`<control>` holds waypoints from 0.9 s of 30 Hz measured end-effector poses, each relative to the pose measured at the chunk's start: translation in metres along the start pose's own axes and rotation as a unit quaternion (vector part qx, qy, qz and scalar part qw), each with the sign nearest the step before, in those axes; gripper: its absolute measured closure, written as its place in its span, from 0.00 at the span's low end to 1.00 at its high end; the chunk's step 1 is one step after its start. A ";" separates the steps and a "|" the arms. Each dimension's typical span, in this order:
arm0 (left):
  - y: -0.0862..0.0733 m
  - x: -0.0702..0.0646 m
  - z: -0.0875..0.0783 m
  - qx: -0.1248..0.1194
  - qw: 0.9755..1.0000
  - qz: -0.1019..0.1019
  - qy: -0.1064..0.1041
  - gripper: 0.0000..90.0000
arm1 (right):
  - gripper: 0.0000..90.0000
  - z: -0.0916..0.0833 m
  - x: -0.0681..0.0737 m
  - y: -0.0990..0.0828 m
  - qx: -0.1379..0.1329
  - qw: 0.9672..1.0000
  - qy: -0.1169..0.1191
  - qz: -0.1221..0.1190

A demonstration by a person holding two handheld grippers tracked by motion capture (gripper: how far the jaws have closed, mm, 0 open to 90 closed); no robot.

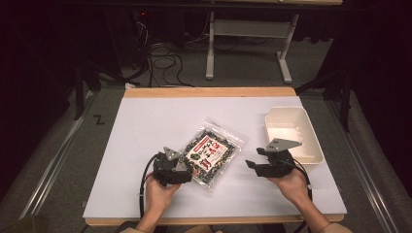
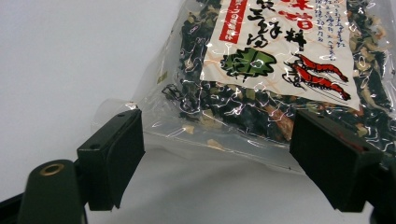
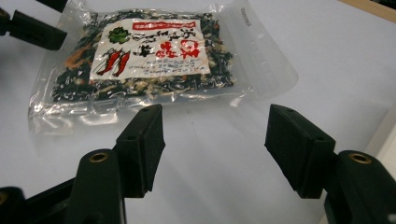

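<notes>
A clear plastic bag of dark dried food [image 1: 210,151] with a white and red label lies flat in the middle of the white table. My left gripper [image 1: 187,167] sits at the bag's near left edge, open, its jaws straddling the sealed edge of the bag [image 2: 261,70] without closing on it. My right gripper [image 1: 251,165] hovers open to the right of the bag, jaws pointing left toward it, a short gap away. In the right gripper view the bag [image 3: 144,56] lies beyond the open jaws, with the left gripper's jaw tips [image 3: 35,30] at the top left.
A shallow cream tray [image 1: 316,150] stands at the table's right edge, just behind my right hand. The white sheet [image 1: 145,121] covers the tabletop, with a wooden strip along its far edge. Cables and table legs lie on the floor beyond.
</notes>
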State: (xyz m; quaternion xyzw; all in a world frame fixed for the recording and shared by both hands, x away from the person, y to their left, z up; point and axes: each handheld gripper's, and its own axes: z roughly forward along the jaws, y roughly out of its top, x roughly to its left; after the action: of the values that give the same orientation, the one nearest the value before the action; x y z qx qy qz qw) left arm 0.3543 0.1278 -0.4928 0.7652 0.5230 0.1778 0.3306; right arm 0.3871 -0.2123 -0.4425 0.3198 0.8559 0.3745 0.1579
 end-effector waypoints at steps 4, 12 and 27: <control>-0.001 0.001 -0.001 0.000 1.000 0.002 0.000 0.21 | 0.46 0.009 -0.009 0.016 0.022 1.000 0.004 0.018; -0.004 0.002 -0.003 0.005 1.000 0.005 0.000 0.21 | 0.46 0.023 -0.018 0.038 0.032 0.999 -0.009 0.032; -0.010 0.006 -0.005 0.014 1.000 0.010 0.001 0.21 | 0.44 0.061 -0.033 0.063 0.080 0.995 -0.020 0.049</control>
State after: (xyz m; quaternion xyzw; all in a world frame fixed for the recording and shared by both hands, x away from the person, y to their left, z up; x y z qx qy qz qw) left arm 0.3471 0.1376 -0.4967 0.7749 0.5180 0.1744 0.3175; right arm 0.4701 -0.1691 -0.4352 0.3805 0.8630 0.3057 0.1300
